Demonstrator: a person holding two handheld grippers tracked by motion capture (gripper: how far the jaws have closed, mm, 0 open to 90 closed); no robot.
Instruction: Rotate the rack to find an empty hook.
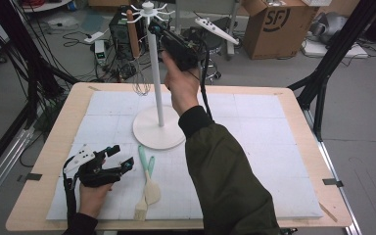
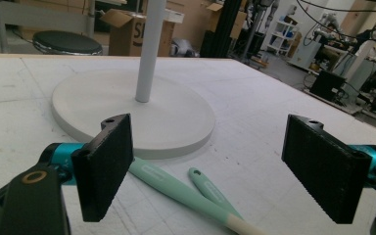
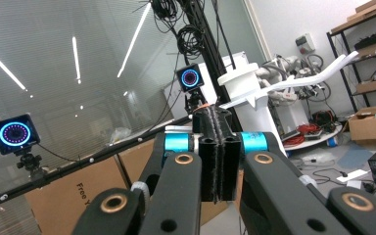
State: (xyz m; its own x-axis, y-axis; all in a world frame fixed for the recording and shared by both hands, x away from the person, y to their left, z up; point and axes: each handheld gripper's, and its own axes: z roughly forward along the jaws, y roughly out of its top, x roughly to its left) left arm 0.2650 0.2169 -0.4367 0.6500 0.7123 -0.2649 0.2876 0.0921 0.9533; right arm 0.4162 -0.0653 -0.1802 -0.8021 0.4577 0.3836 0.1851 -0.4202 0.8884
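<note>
We hang utensils: right tongs (image 1: 152,28) pressed shut (nothing visibly held) beside rack (image 1: 148,8) top; left tongs (image 1: 118,156) wide, spatula (image 1: 150,188) just beyond. Next: grab it.

White mat (image 1: 254,147) covers the wooden table (image 1: 54,147). Cardboard box (image 1: 274,27), stool (image 2: 67,43) and power strip (image 1: 92,36) on the floor behind.

A tall white hanging stand with a round base (image 1: 157,132) is standing mid-table on the white gridded mat (image 1: 254,147), which is lying on the pale wooden tabletop (image 1: 58,147). Before the base, a mint-handled silicone spatula (image 1: 150,183) and a mint-handled pastry brush (image 1: 141,196) are lying side by side, the brush to the left. A brown-handled wire whisk (image 1: 136,54) is hanging from a hook at the stand's top, left of the pole. The left gripper (image 1: 120,159) is resting left of the utensils; the right gripper (image 1: 152,28) is sitting up beside the hooks.
</note>
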